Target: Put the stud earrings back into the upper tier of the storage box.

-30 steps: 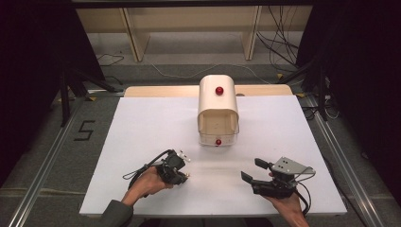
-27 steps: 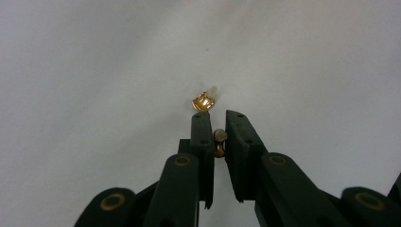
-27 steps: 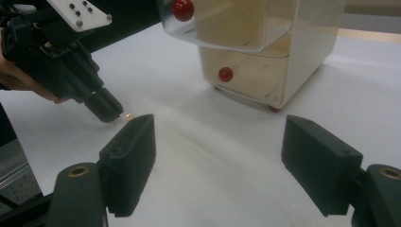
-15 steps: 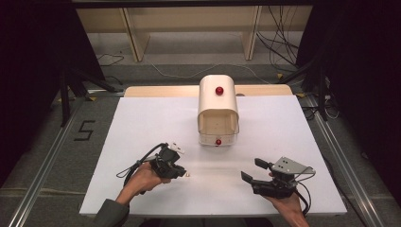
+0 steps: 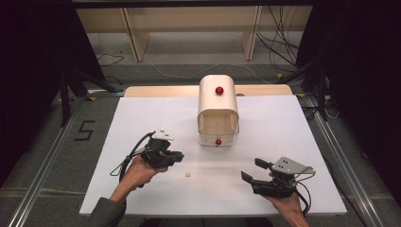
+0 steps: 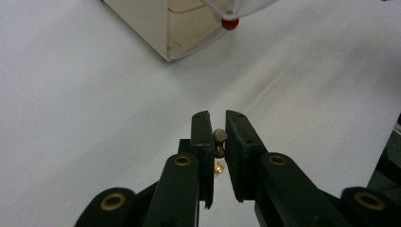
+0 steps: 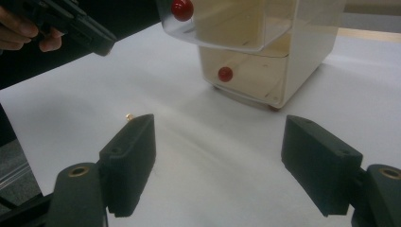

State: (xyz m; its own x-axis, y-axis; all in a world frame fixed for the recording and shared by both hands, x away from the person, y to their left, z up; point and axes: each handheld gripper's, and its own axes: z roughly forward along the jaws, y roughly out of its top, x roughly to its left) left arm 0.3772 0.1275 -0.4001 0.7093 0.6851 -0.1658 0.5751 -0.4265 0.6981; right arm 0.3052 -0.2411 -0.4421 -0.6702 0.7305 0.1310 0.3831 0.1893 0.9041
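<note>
1. High view: the left tongs [image 5: 177,155] are pressed nearly together and held above the white desk [image 5: 118,142], just left of the cream cabinet [image 5: 217,101]. The right tongs [image 5: 253,171] sit low near the front edge, jaws spread wide with nothing between them. A tiny gold piece [image 5: 187,174] lies on the desk between the two hands, apart from both.

2. Left gripper view: there it is, a small brass-coloured screw [image 6: 220,142] pinched between the tips. A second gold speck [image 6: 218,168] shows on the desk beneath. By my read, this is the carry step: piece picked, drawer next.

3. Right gripper view: the cabinet's clear upper drawer [image 7: 236,28] with its red knob [image 7: 182,8] stands pulled out; the lower drawer [image 7: 246,78] looks shut. I can make out nothing inside either. The gold piece rests just beyond one spread jaw.

4. Next move, as I judge it: bring the pinched screw over the open drawer and release only once clear of its front wall, since so small a part could bounce out.
</note>
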